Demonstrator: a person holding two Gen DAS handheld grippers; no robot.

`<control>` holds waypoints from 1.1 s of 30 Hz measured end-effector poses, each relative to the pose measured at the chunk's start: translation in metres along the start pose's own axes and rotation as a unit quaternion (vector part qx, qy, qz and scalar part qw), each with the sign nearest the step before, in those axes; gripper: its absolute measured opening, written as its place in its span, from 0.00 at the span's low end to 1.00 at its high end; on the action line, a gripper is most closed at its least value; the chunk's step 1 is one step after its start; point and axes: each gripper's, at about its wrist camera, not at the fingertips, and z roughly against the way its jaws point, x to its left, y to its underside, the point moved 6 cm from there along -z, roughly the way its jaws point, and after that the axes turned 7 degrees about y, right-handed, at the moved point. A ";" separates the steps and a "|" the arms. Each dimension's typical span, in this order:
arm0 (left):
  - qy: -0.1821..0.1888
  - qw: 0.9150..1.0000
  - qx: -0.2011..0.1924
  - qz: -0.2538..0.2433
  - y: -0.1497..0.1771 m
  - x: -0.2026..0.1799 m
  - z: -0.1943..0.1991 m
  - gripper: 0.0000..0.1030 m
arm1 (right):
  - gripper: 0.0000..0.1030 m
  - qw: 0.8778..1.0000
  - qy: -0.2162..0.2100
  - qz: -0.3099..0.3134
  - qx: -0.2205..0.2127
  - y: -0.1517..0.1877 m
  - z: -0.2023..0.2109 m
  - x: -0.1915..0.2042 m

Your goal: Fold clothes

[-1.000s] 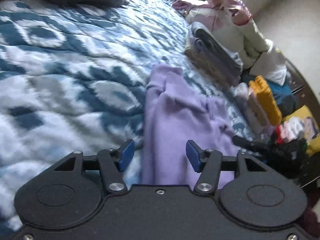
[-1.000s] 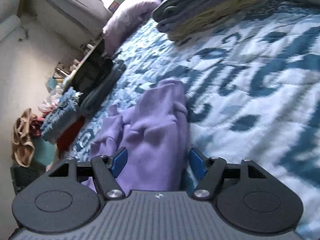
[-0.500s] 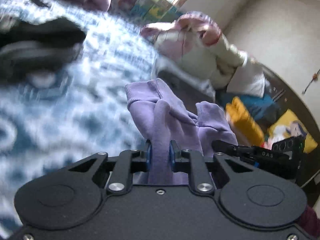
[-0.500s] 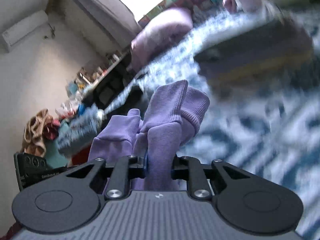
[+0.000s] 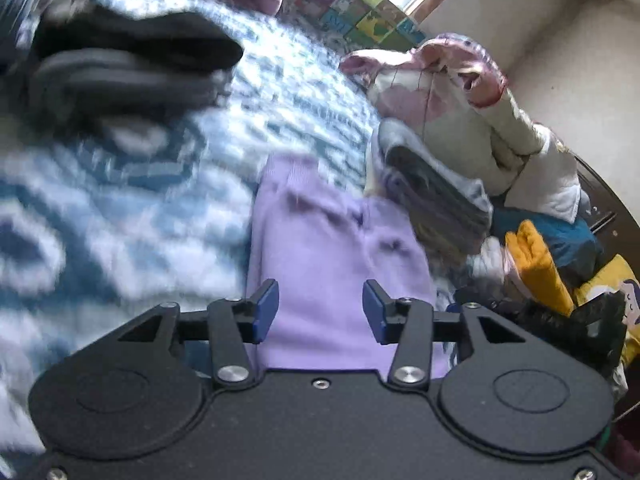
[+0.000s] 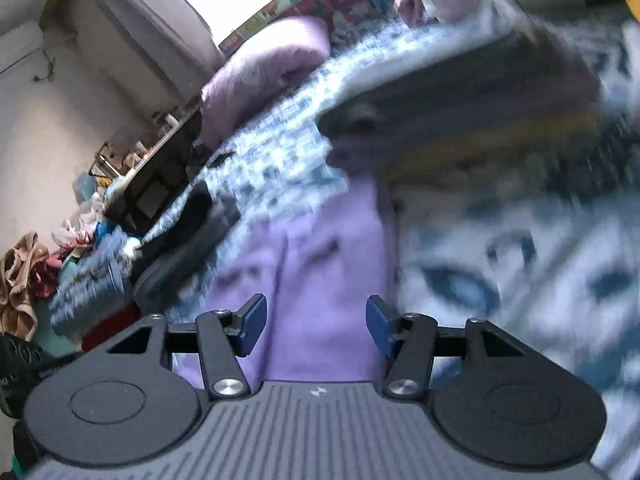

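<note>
The purple garment (image 5: 336, 264) lies flat on the blue and white blanket (image 5: 132, 216) of the bed. The left tongs (image 5: 319, 316) are opening, about half wide. The purple cloth shows between the blue pads (image 5: 267, 311), but they do not pinch it. The right tongs (image 6: 316, 326) are opening too, about half wide, over the same cloth (image 6: 332, 264), and hold nothing. Both views are blurry. The dark folded pile (image 5: 128, 68) behind is smeared. The near end of the garment hides under the tongs.
</note>
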 end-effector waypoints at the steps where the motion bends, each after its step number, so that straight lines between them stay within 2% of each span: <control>1: -0.004 1.000 0.005 0.000 0.003 0.001 -0.001 0.44 | 0.54 1.000 0.003 -0.003 0.005 0.010 0.000 -0.004; 5: -0.006 1.000 0.009 0.001 -0.005 -0.002 -0.010 0.44 | 0.55 1.000 0.005 -0.011 0.012 0.027 -0.002 -0.004; 13: -0.037 0.999 0.016 -0.023 -0.036 0.003 -0.047 0.44 | 0.54 1.000 0.019 0.022 -0.001 0.002 -0.025 0.008; 15: -0.042 0.998 0.019 -0.029 -0.040 0.005 -0.056 0.43 | 0.47 0.999 0.019 0.027 -0.003 -0.004 -0.031 0.010; 16: -0.046 0.998 0.022 -0.031 -0.041 0.006 -0.060 0.41 | 0.45 0.999 0.019 0.028 -0.004 -0.005 -0.033 0.011; 19: -0.060 0.997 0.021 -0.047 -0.044 0.006 -0.068 0.25 | 0.34 0.999 0.024 0.030 -0.009 -0.008 -0.038 0.010; 21: -0.067 0.996 0.015 -0.059 -0.045 0.006 -0.068 0.07 | 0.23 0.999 0.031 0.032 -0.016 -0.008 -0.038 0.010; 22: -0.069 0.996 0.012 -0.064 -0.045 0.005 -0.068 0.05 | 0.21 0.999 0.034 0.031 -0.021 -0.007 -0.036 0.009; 24: -0.072 0.994 0.007 -0.079 -0.043 0.001 -0.064 0.02 | 0.10 0.998 0.040 0.030 -0.031 -0.007 -0.033 0.008; 29: -0.073 0.992 -0.011 -0.102 -0.044 -0.012 -0.049 0.01 | 0.07 0.997 0.046 0.037 -0.059 -0.008 -0.016 0.012; 33: -0.071 0.991 -0.041 -0.109 -0.054 -0.024 -0.021 0.01 | 0.07 0.995 0.039 0.043 -0.077 -0.011 0.008 0.020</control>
